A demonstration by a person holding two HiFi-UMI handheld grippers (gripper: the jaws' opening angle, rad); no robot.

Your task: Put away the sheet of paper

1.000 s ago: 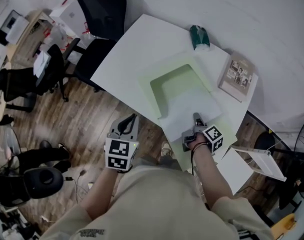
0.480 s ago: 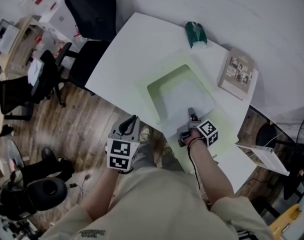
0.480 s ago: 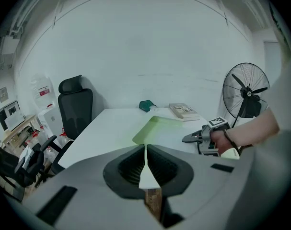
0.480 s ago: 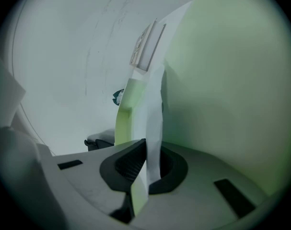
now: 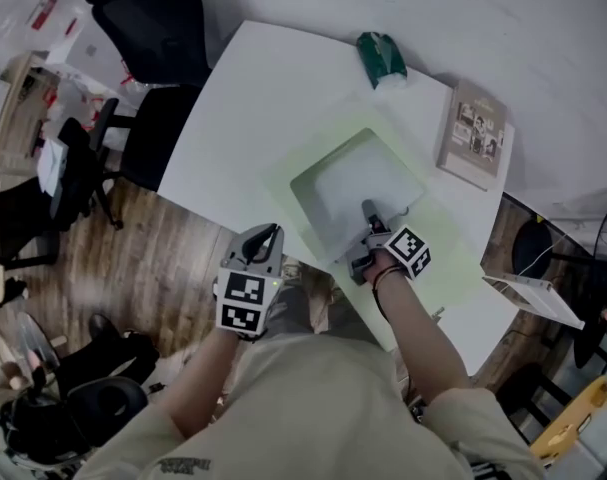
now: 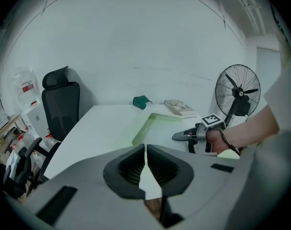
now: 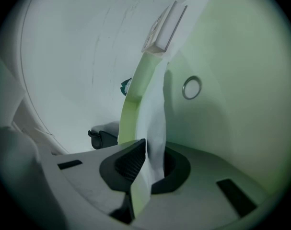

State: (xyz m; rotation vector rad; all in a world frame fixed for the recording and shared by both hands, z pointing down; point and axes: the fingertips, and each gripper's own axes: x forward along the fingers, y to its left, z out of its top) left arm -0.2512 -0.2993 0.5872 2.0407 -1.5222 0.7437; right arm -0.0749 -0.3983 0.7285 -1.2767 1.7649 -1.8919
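Note:
A white sheet of paper (image 5: 363,180) lies within the raised rim of a pale green folder (image 5: 306,154) on the white table (image 5: 243,98). My right gripper (image 5: 367,213) is shut on the sheet's near edge. In the right gripper view the sheet (image 7: 156,121) and a green folder edge (image 7: 133,104) both pass between the shut jaws of the right gripper (image 7: 146,163). My left gripper (image 5: 267,236) hangs off the table's near-left edge, shut and empty. In the left gripper view its jaws (image 6: 145,153) meet, and the right gripper (image 6: 181,136) shows over the folder (image 6: 150,124).
A book (image 5: 474,134) lies at the table's far right, and a dark green packet (image 5: 381,58) at the far edge. A black office chair (image 5: 148,28) stands left of the table. A standing fan (image 6: 238,92) is on the right. The floor is wood.
My right gripper has pushed the sheet away from me and to the left, farther over the green folder. The left gripper has stayed about where it was.

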